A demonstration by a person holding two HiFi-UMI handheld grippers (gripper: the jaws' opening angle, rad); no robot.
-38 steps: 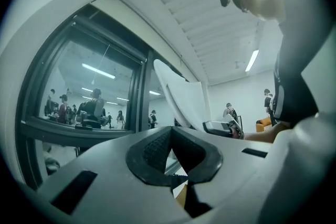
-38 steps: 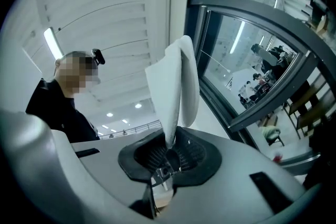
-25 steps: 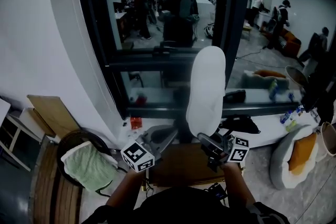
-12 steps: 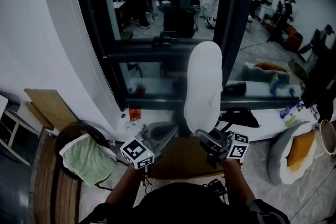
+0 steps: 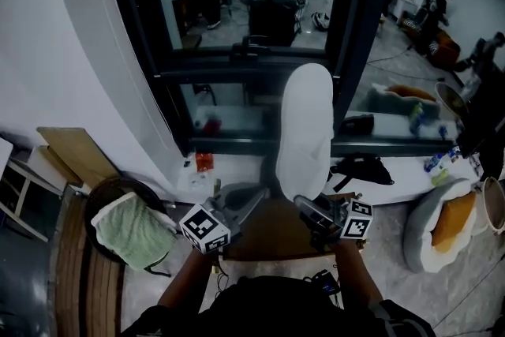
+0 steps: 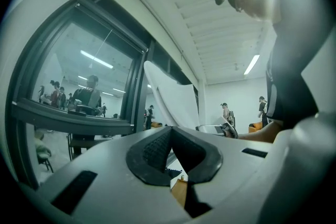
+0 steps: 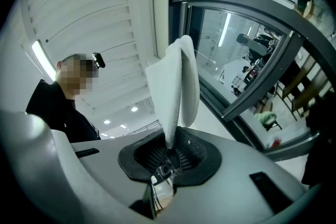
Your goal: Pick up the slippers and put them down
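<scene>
White slipper (image 5: 306, 130) upright, lower end between jaws of right tool (image 5: 310, 209)

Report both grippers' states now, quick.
Left gripper: closed, empty.
Right gripper: closed on the white slipper.

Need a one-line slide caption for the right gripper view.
Right claw clamps the edge of a white slipper, which stands up before a dark-framed window.

ahead: window frame (image 5: 245, 83) blocks | centre: upright slipper (image 5: 308, 130) in the way | left-low: chair (image 5: 102, 200) | right: floor strip (image 5: 394, 264) probably passable
</scene>
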